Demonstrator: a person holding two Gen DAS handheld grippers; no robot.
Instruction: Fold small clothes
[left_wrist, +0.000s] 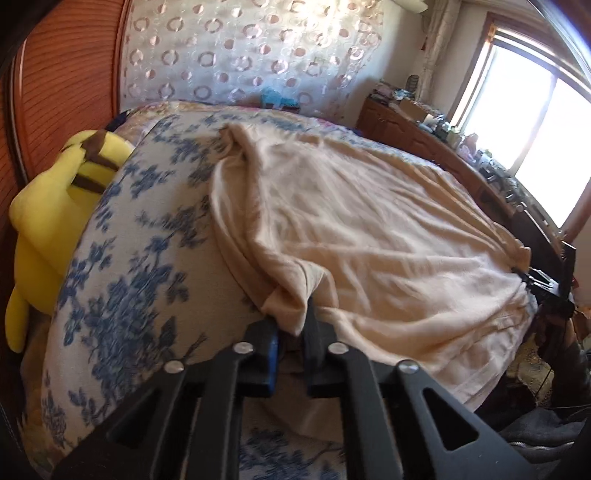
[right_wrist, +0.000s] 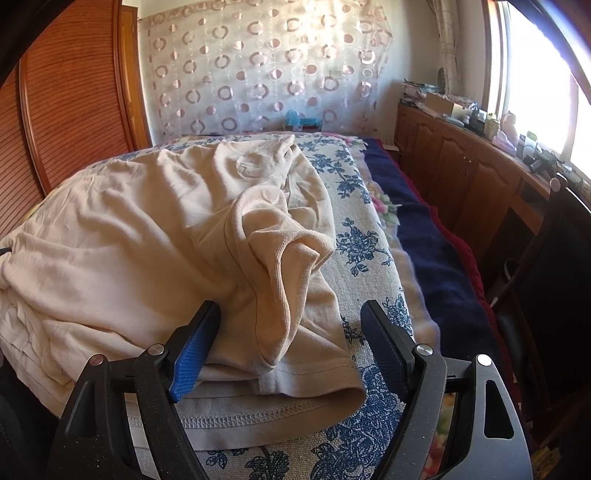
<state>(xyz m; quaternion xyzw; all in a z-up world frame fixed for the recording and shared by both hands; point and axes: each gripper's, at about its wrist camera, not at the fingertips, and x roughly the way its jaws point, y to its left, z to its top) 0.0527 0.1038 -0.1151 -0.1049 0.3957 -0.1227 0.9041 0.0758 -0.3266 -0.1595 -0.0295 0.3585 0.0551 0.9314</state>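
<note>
My landmark is the blue-flowered bedspread (left_wrist: 122, 280); everything else is placed against it.

The cream garment (left_wrist: 369, 221) lies spread across the middle of the bedspread, wrinkled, with flowered cloth showing on both sides of it. Its sleeves are bunched up.

My left gripper (left_wrist: 291, 325) sits at the near edge of the bedspread. Its jaws are pinched together on a fold of the cream garment, a sleeve end that rises into a small peak between the fingers. The view there is somewhat blurred.

My right gripper (right_wrist: 290, 343) sits at the near edge too, on the garment's other side. Its jaws stand wide apart, straddling the crumpled sleeve (right_wrist: 280, 258) and the hemmed edge below it. The blue pad (right_wrist: 192, 358) of one finger lies against the cloth; the other finger is clear of it, over the flower print. Nothing is clamped.

A yellow plush toy (left_wrist: 55, 206) lies off the bedspread beside the wooden slatted panel (left_wrist: 70, 74). A dark blue blanket (right_wrist: 424, 229) runs along the bedspread on the side toward the wooden cabinets (right_wrist: 454, 166) under the window. A circle-patterned curtain (right_wrist: 258, 70) hangs beyond the far end.
</note>
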